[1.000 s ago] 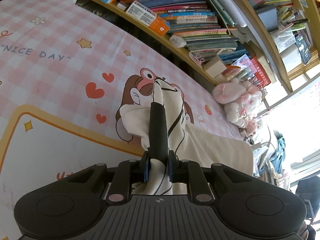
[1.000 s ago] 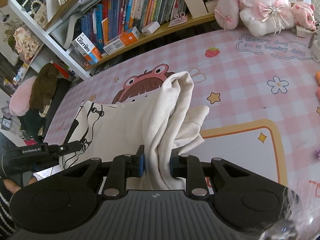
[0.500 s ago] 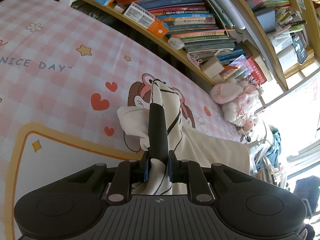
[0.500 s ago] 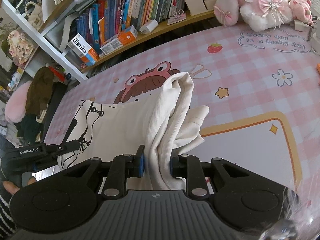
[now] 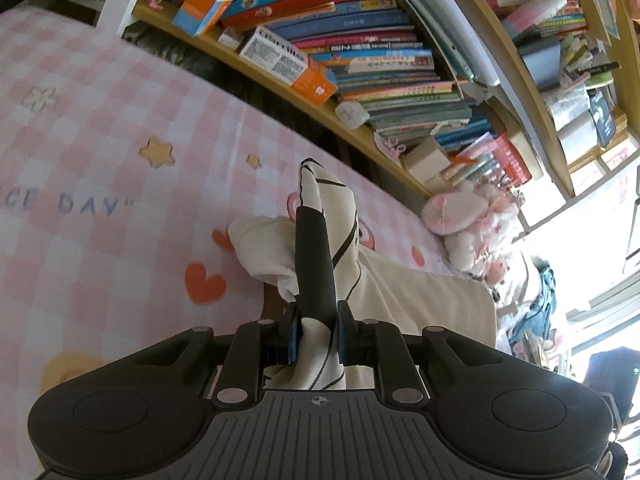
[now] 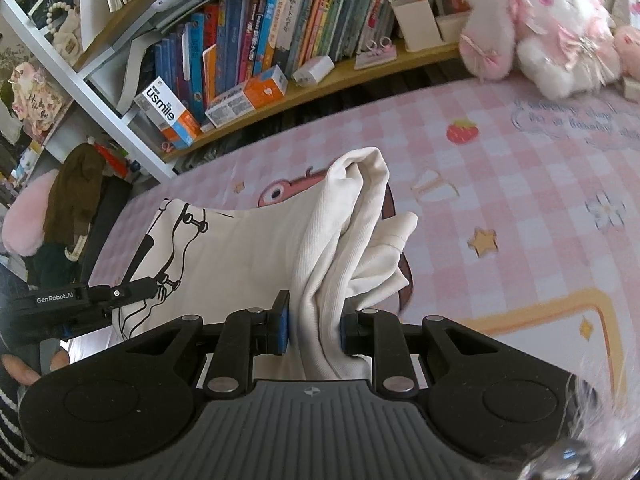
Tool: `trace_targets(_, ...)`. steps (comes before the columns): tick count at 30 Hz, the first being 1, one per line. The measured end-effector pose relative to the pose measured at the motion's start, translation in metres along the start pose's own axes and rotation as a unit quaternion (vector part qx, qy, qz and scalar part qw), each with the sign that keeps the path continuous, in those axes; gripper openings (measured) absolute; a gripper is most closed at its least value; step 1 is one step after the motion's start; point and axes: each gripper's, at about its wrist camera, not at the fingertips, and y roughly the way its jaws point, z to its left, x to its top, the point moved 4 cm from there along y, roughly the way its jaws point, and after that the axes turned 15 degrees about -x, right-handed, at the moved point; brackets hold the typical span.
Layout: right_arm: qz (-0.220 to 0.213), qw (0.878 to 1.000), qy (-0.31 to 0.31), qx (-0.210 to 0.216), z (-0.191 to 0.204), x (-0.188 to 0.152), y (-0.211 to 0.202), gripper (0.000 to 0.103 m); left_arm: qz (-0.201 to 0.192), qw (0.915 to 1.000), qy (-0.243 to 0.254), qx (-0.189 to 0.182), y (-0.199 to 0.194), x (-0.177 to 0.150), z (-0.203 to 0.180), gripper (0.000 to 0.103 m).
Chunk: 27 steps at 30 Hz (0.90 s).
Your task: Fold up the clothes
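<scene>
A cream shirt with a black line drawing [image 6: 224, 256] hangs stretched between my two grippers above the pink checked table cover [image 6: 520, 184]. My left gripper [image 5: 314, 216] is shut on one printed edge of the shirt [image 5: 332, 200], and cloth bunches between its fingers. My right gripper [image 6: 360, 184] is shut on a bunched ribbed edge of the shirt [image 6: 340, 240]. The left gripper also shows in the right wrist view [image 6: 132, 290], low at the left, gripping the printed side. A sleeve [image 6: 394, 232] droops beside the right gripper.
A wooden bookshelf [image 5: 360, 60] full of books runs along the far edge of the table. Pink and white plush toys [image 6: 560, 32] sit at the far right corner. A small white and orange box [image 6: 248, 96] lies on the lowest shelf.
Both grippers have moved forward toward the bookshelf with the shirt still held. The table print slid back under them and the shelf looks nearer.
</scene>
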Motion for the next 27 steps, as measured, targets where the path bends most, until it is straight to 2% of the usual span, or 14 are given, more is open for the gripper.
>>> trace_targets(6,-0.016,0.999,-0.028,0.001,0.009,0.036,0.018,0.02,-0.008,0.9999,0.01,0.006,0.017,0.026,0.004,0.016)
trace_targets(16,-0.035,0.999,-0.037,0.019,0.008,0.091,0.055,0.02,-0.03,0.9991,0.027,0.012,0.045,0.073,0.009,0.016)
trace_targets(27,-0.045,0.998,-0.034,0.036,-0.002,0.131,0.104,0.02,-0.059,0.9982,0.005,0.001,0.08,0.101,0.038,0.016)
